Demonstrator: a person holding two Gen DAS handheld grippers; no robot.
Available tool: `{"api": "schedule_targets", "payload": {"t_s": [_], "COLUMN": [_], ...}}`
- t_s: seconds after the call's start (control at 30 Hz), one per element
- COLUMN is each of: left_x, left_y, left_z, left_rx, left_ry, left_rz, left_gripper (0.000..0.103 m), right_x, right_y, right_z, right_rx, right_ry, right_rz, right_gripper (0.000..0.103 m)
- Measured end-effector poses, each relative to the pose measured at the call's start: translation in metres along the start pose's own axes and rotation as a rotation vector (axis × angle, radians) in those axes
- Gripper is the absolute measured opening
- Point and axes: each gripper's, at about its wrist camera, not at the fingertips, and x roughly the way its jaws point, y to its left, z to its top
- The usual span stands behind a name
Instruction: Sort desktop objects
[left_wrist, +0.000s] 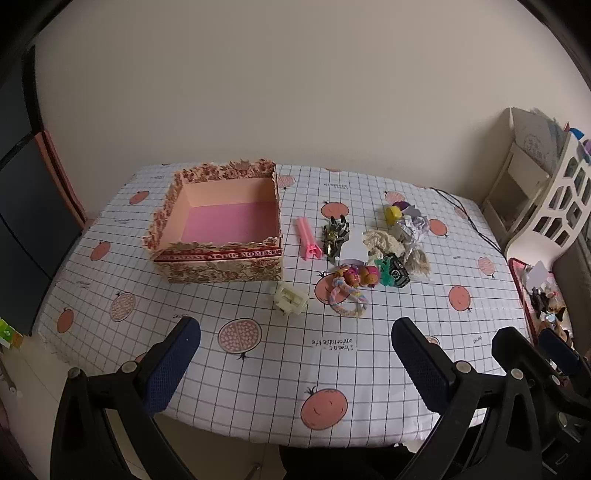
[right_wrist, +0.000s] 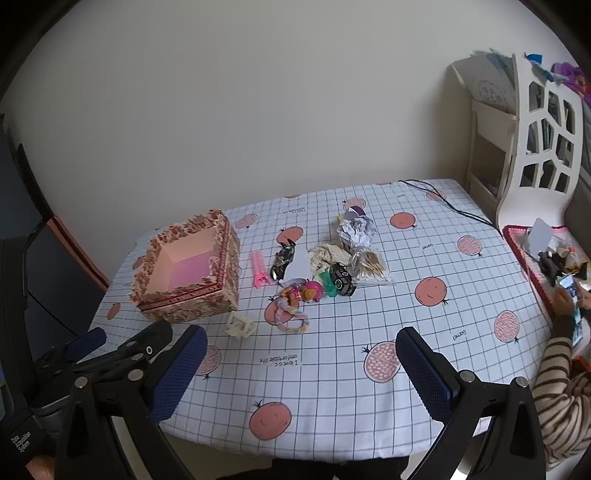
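Note:
An open floral box with a pink floor stands at the table's left. To its right lies a heap: a pink clip, a dark claw clip, a cream clip, a pastel rope ring, a pink-and-orange toy, a black cube, crumpled foil and a bag of cotton swabs. My left gripper and right gripper hover open over the near table edge, nothing between their fingers.
The table wears a white checked cloth printed with pink fruit. A black cable runs across the far right corner. A white chair and shelf stand at right, and a person's striped sleeve holding a phone is at the right edge.

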Motion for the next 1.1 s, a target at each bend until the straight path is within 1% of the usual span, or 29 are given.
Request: {"api": "schedule_targets", "payload": {"t_s": [0.27, 0.5, 0.63, 0.83, 1.0, 1.1], "left_x": [0.056, 0.108, 0.133, 0.167, 0.192, 0.203], "left_y": [-0.012, -0.016, -0.015, -0.010, -0.004, -0.001], "left_z": [0.014, 0.020, 0.022, 0.021, 0.013, 0.008], "left_rx": [0.010, 0.000, -0.009, -0.038, -0.049, -0.035], "left_ry": [0.074, 0.128, 0.144, 0.159, 0.180, 0.186], "left_rz": [0.007, 0.005, 0.010, 0.015, 0.021, 0.022], "left_gripper": [0.103, 0.103, 0.103, 0.103, 0.103, 0.103], "right_x": [0.058, 0.108, 0.139, 0.175, 0.200, 0.214], "right_y": [-0.016, -0.027, -0.030, -0.032, -0.032, -0.032], "right_z": [0.010, 0.015, 0.016, 0.013, 0.006, 0.001], "right_rx": [0.016, 0.029, 0.032, 0.025, 0.021, 0.028], "right_ry": [0.070, 0.129, 0.160, 0.192, 0.229, 0.249], "right_rz": [-0.004, 0.006, 0.015, 0.022, 0.038, 0.055], "right_gripper": [0.103, 0.103, 0.103, 0.103, 0.103, 0.103]}}
